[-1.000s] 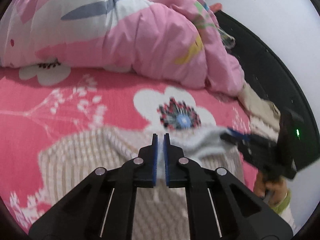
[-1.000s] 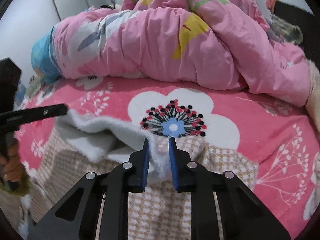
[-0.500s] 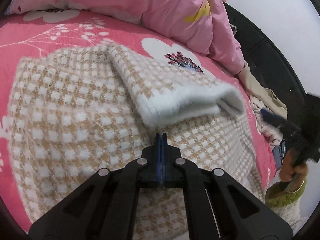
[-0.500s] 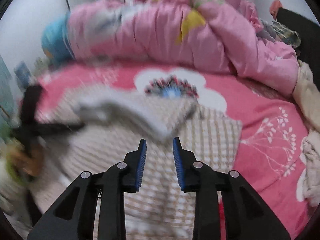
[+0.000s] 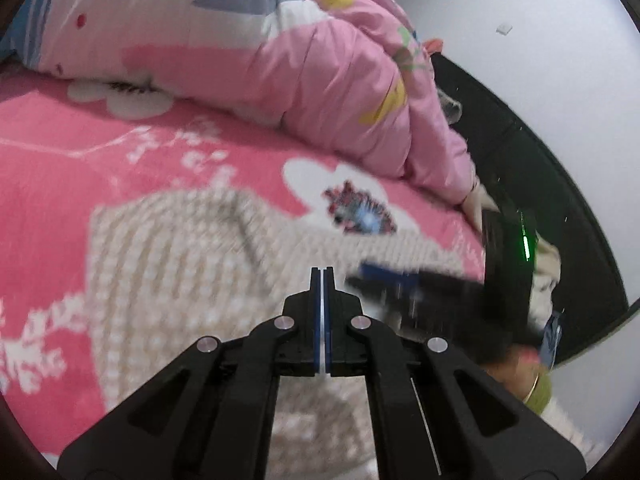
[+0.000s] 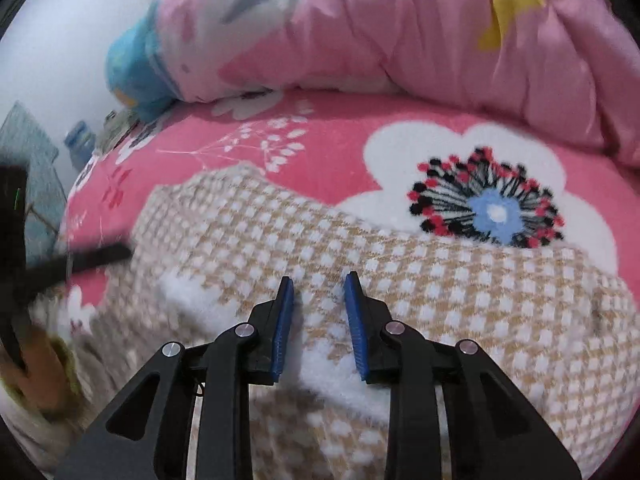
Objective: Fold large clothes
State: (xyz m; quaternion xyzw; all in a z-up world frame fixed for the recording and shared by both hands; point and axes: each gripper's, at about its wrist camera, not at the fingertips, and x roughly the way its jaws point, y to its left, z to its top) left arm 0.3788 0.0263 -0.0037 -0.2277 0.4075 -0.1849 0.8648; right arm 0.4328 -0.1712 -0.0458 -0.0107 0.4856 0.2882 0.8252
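A tan and white checked fleece garment (image 6: pixel 440 280) lies folded on the pink flowered bed; it also shows blurred in the left wrist view (image 5: pixel 192 264). Its white fleecy lining (image 6: pixel 332 376) shows along a folded edge. My right gripper (image 6: pixel 319 284) is open and empty, low over the garment near that edge; it also appears at the right of the left wrist view (image 5: pixel 384 276). My left gripper (image 5: pixel 322 270) is shut with nothing between its pads, over the garment. Its arm shows at the left of the right wrist view (image 6: pixel 80 260).
A bunched pink quilt (image 5: pixel 280 60) lies along the far side of the bed, also in the right wrist view (image 6: pixel 400 28). A dark headboard (image 5: pixel 520 184) and loose pale clothes (image 5: pixel 544 256) lie at the right. The flowered bedsheet (image 6: pixel 460 168) surrounds the garment.
Both grippers held the garment's fleecy edge a second ago and carried it over. Both have let go. The left gripper closed empty; the right one opened wider and dropped low over the garment.
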